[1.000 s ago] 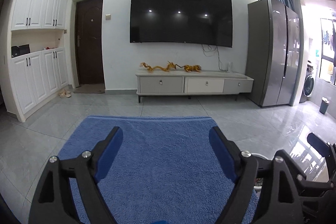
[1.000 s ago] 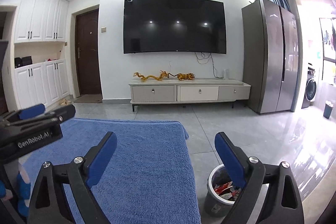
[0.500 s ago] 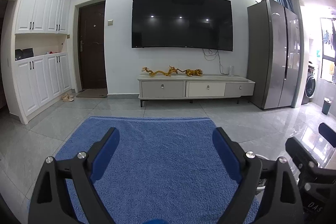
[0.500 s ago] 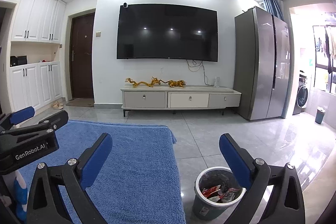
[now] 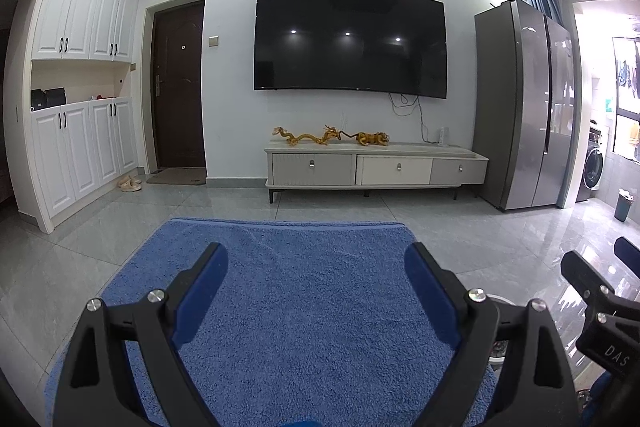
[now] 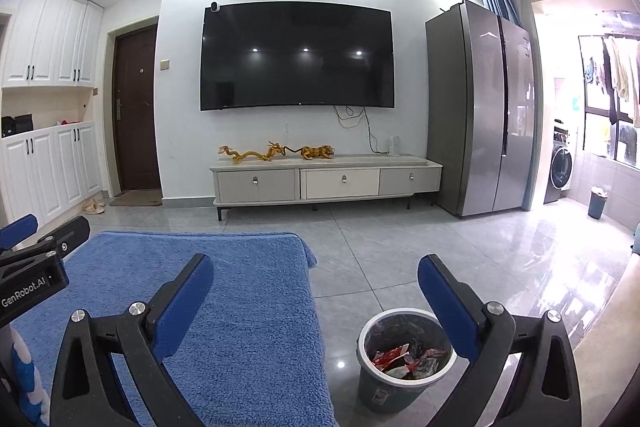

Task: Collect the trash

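left gripper: fingers are being held spread wide over the blue towel; nothing is being gripped between the blue pads.
right gripper: fingers are being held spread wide, nothing between them; the left finger is being seen over the towel's right part, the right finger over the bin.
trash bin: a grey-green bin with a white rim is being seen standing on the tiled floor, just beside the towel's right edge.
trash: red and white wrappers are being seen lying inside the bin, partly hidden by the right finger.
towel surface: no loose trash is being seen on it in either view.
background: a wall-mounted tv is being seen above a low cabinet; a steel fridge is being seen to the right.
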The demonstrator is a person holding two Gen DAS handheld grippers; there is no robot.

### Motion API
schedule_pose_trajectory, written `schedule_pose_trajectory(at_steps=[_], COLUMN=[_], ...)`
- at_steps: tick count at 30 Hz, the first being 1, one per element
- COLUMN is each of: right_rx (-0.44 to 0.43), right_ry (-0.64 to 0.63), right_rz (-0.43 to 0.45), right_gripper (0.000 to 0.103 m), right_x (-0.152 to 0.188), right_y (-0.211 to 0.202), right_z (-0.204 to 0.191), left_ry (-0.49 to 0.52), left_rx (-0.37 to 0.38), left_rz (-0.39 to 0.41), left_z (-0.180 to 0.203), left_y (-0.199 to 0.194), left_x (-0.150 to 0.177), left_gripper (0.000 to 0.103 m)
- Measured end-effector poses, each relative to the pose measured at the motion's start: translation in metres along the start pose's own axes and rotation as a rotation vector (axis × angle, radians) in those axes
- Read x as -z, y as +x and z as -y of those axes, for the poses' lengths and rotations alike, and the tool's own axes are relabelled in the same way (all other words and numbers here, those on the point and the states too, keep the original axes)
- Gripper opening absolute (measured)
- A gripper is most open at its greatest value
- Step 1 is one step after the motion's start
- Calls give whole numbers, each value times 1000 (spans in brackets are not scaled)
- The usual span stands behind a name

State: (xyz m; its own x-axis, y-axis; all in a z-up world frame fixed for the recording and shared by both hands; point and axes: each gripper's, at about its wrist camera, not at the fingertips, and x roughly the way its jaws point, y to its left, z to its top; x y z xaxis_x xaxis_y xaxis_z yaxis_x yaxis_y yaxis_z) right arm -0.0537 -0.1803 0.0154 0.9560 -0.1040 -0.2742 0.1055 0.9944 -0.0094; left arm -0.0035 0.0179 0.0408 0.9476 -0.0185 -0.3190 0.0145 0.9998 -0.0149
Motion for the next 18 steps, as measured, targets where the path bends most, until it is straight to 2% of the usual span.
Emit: schedule_pose_trajectory(at_steps=[18], right_rx=[16], right_ry=[21], right_rz=[-16], right_gripper=[103], right_x=[-1], right_y=[1], right_z=[7], left_ry=[-3], left_rx=[17], left_rz=[8], left_z=[-2], left_y=[-4], left_x=[4], left_gripper=[90])
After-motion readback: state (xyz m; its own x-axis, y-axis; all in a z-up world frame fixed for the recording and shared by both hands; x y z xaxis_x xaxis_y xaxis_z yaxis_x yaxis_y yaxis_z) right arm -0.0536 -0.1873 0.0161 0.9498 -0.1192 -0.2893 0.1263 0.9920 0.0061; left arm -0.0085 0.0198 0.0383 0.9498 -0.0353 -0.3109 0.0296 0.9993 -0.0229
